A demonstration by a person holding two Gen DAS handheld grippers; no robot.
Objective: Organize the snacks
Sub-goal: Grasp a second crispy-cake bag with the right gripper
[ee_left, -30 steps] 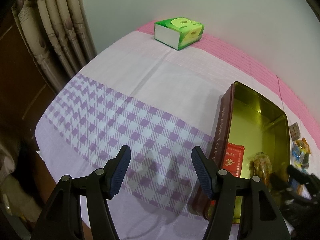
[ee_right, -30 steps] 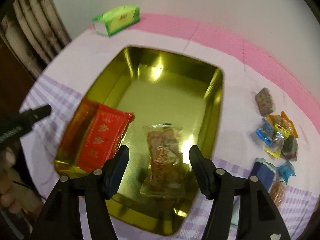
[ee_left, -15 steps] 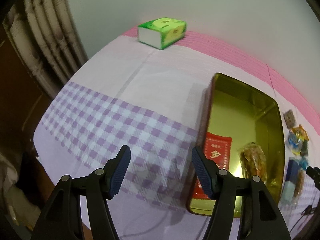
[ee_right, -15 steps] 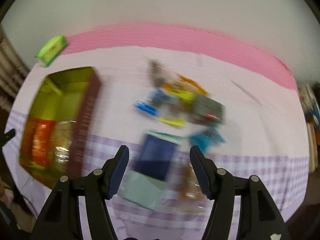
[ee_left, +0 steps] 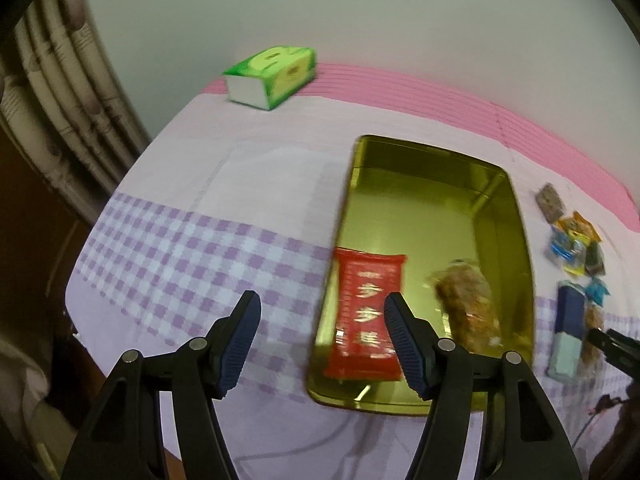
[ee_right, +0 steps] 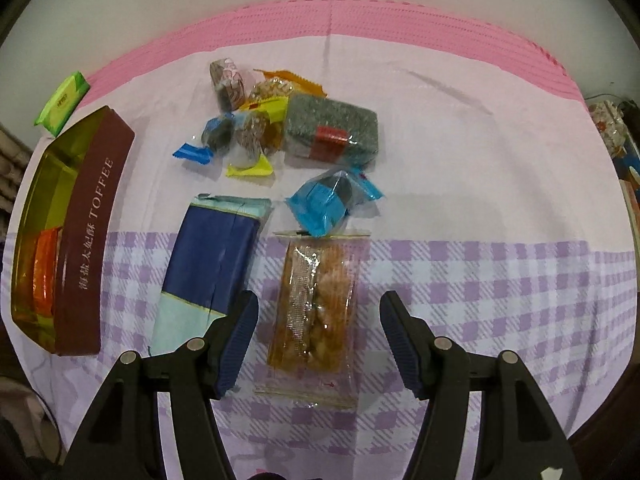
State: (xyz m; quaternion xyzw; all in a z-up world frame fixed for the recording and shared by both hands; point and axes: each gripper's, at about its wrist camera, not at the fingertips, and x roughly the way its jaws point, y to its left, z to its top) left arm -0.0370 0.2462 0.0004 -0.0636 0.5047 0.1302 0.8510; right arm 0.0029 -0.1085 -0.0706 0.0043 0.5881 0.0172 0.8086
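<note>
A gold-lined toffee tin (ee_left: 516, 264) (ee_right: 92, 216) lies open on the cloth, holding a red packet (ee_left: 366, 308) and a clear packet of brown snacks (ee_left: 468, 308). My left gripper (ee_left: 322, 340) hangs open over the tin's near left corner, empty. Loose snacks lie right of the tin: a clear packet of golden pastries (ee_right: 316, 312), a navy and pale blue packet (ee_right: 208, 268), a blue-wrapped sweet (ee_right: 328, 204), a grey-green bar (ee_right: 332, 128) and several small wrapped sweets (ee_right: 240, 128). My right gripper (ee_right: 318, 340) hovers open over the pastry packet, which shows between its fingers.
A green tissue pack (ee_left: 272, 74) (ee_right: 62, 102) sits at the far edge by the pink border. Curtains (ee_left: 60, 92) hang at the left. The right gripper's tip (ee_left: 612, 346) shows at the left view's right edge. The table's near edge (ee_right: 592, 420) curves close.
My right gripper swung rightward from above the tin to above the loose snacks, settling over the pastry packet. The left gripper shifted right, toward the tin. Both kept their jaws apart.
</note>
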